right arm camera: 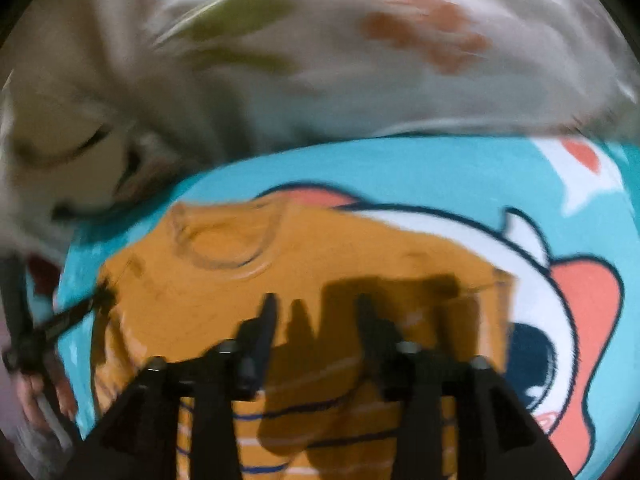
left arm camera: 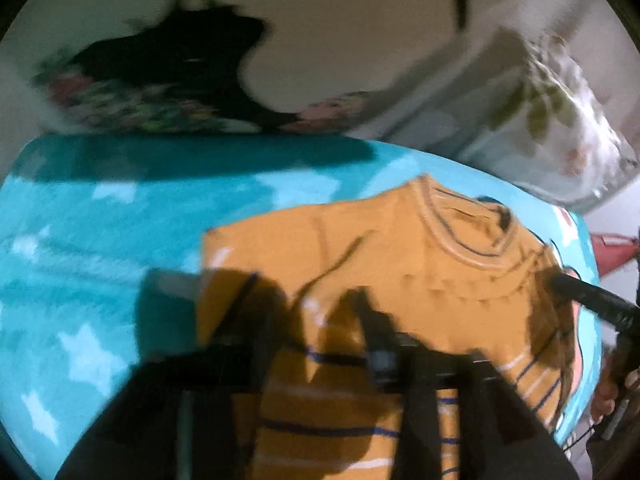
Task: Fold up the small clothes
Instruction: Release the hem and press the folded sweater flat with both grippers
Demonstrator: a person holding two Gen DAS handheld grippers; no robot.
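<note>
A small mustard-yellow sweater (left arm camera: 400, 264) with blue and white stripes low on its body lay flat on a turquoise blanket (left arm camera: 100, 220) printed with white stars and a cartoon figure, its collar toward the blanket's far edge, where flowered bedding (right arm camera: 320, 40) began. The left gripper (left arm camera: 308, 300) hung over the sweater's striped lower part with its jaws apart and nothing between them. The right gripper (right arm camera: 316, 312) likewise stood open and empty above the sweater's middle.

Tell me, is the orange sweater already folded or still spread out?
Partly folded. The orange sweater lies flat on the blue blanket, with straight side edges and no sleeves sticking out, so they seem tucked in.
</note>
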